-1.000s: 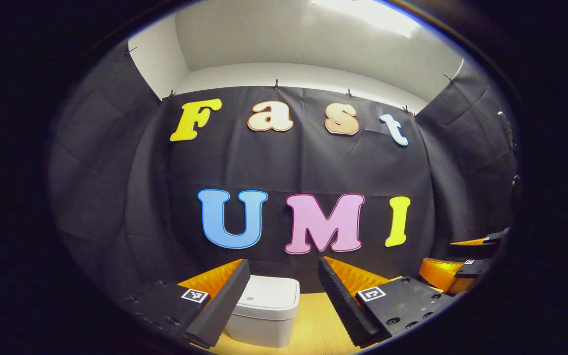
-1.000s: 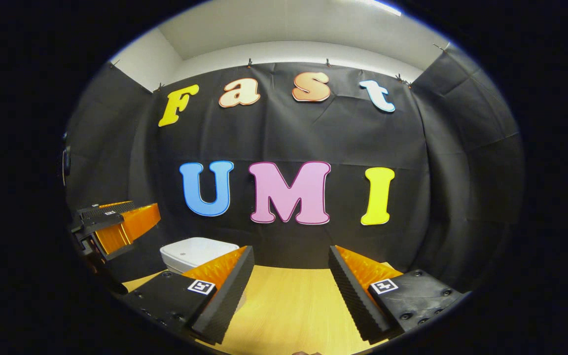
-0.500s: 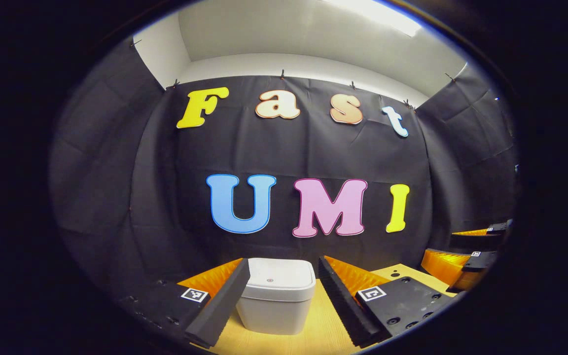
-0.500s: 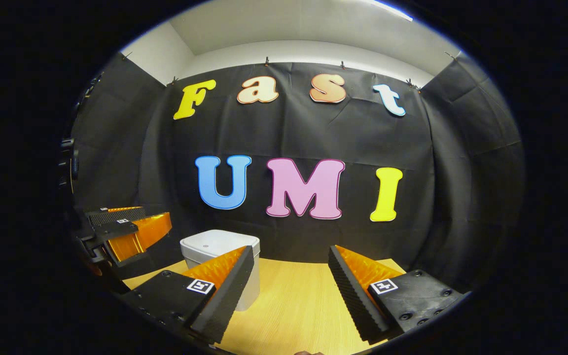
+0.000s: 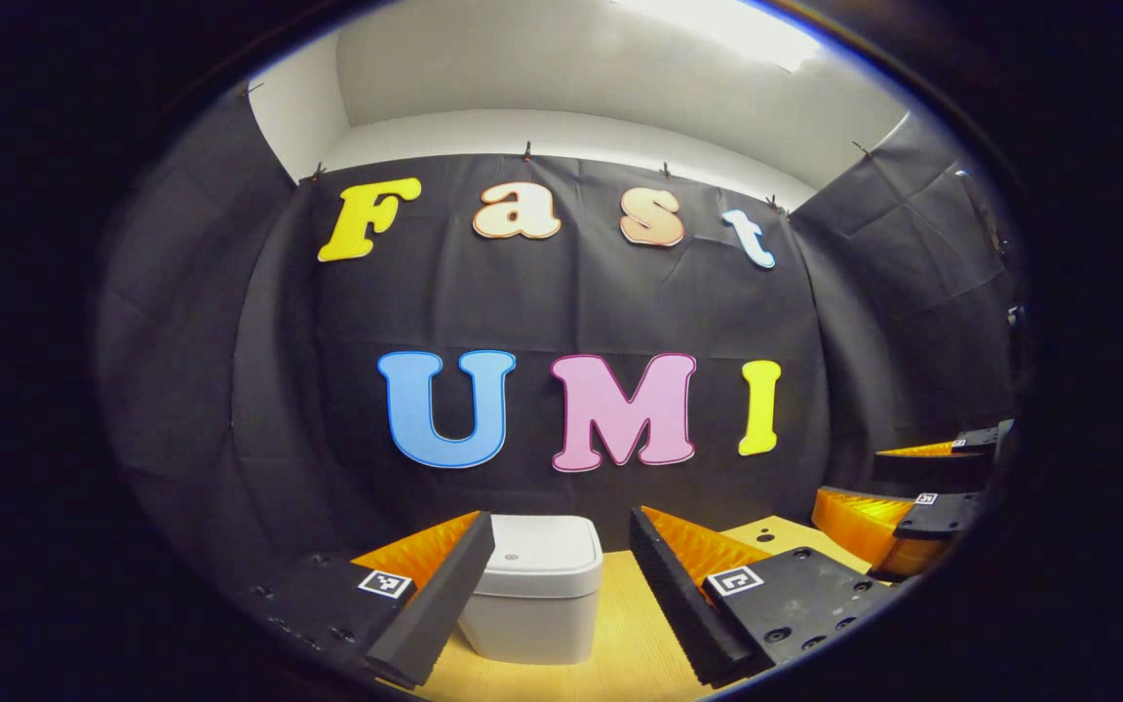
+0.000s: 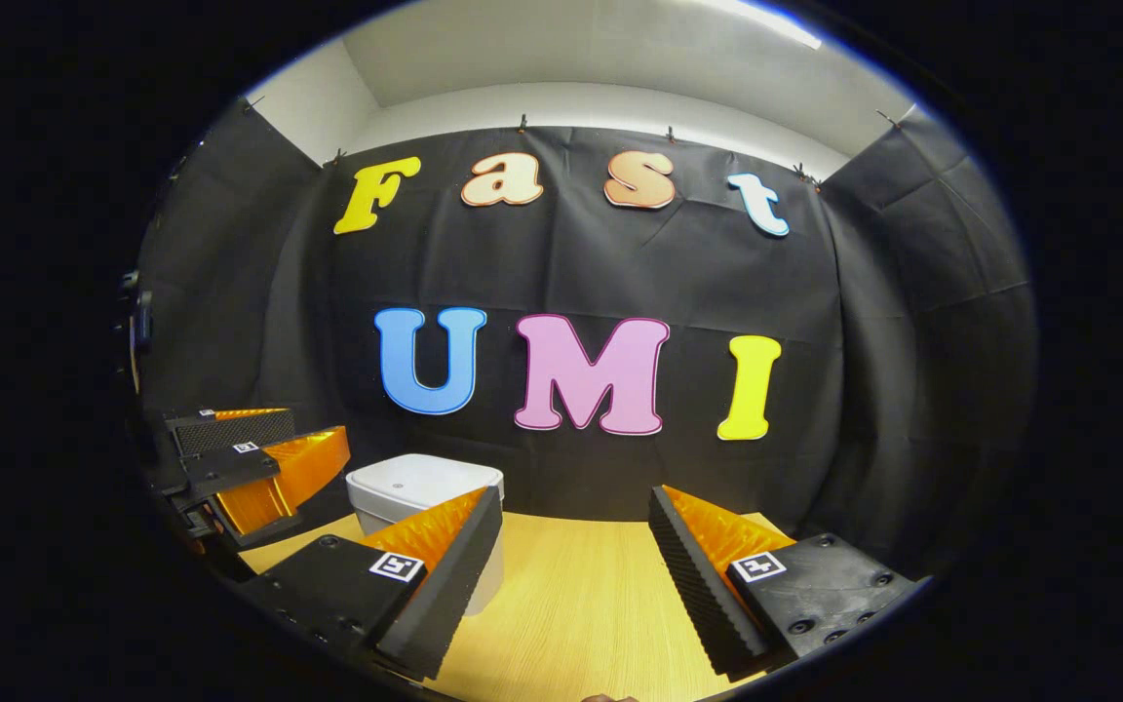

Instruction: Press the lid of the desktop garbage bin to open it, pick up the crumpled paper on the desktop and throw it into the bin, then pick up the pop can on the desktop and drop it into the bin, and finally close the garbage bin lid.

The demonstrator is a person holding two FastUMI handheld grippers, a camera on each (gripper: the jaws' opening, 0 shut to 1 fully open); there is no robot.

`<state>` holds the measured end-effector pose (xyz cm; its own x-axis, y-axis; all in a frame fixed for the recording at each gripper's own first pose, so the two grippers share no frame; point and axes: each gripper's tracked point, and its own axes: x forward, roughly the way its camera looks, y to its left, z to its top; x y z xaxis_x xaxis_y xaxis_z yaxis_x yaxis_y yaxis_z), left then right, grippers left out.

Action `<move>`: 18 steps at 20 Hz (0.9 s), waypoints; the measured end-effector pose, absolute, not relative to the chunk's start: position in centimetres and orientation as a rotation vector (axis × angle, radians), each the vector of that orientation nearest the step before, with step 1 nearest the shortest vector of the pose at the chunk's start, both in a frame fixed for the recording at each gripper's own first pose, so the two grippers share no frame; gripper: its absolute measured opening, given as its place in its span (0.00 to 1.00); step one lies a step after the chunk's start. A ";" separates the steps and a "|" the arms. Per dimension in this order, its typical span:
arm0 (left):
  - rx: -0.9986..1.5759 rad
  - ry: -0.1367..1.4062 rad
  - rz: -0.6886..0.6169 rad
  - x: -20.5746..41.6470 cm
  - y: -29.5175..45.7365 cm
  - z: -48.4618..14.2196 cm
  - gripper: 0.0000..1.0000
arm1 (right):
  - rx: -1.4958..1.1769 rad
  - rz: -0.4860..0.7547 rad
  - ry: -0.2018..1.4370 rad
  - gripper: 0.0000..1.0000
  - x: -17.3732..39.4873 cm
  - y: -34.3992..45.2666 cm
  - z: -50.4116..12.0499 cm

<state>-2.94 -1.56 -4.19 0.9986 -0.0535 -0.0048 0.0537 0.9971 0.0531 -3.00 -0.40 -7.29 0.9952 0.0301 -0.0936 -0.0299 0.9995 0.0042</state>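
A small white garbage bin (image 5: 534, 593) with its lid down stands on the wooden desktop (image 5: 625, 651), straight ahead between the fingers of my left gripper (image 5: 559, 600), which is open and holds nothing. In the right gripper view the same bin (image 6: 422, 492) sits left of centre, partly behind my own left finger. My right gripper (image 6: 576, 575) is open and empty over bare wood. The other gripper (image 6: 254, 466) hovers at the left of the right gripper view, near the bin.
The black cloth wall closes the booth behind the bin and on both sides. The desktop (image 6: 581, 604) runs to that wall. In the left gripper view the right gripper (image 5: 912, 507) shows at the far right edge.
The left gripper's view has swung slightly, so the bin sits a little left and lower than half a second ago. In the right gripper view the bin has risen into sight since a second ago.
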 end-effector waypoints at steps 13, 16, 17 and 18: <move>0.083 -0.002 -0.097 -4.6 -2.3 -4.0 0.94 | -0.003 -0.023 0.080 0.98 -4.5 -1.2 -6.6; 0.062 0.022 -0.079 -5.1 -1.8 -4.9 0.94 | -0.009 -0.008 0.079 0.98 -4.9 -0.5 -6.5; 0.060 0.029 -0.077 -5.2 -1.7 -5.0 0.94 | -0.012 -0.002 0.077 0.98 -5.0 -0.3 -6.5; 0.060 0.033 -0.077 -5.3 -1.7 -5.0 0.94 | -0.013 0.001 0.074 0.98 -5.0 -0.1 -6.3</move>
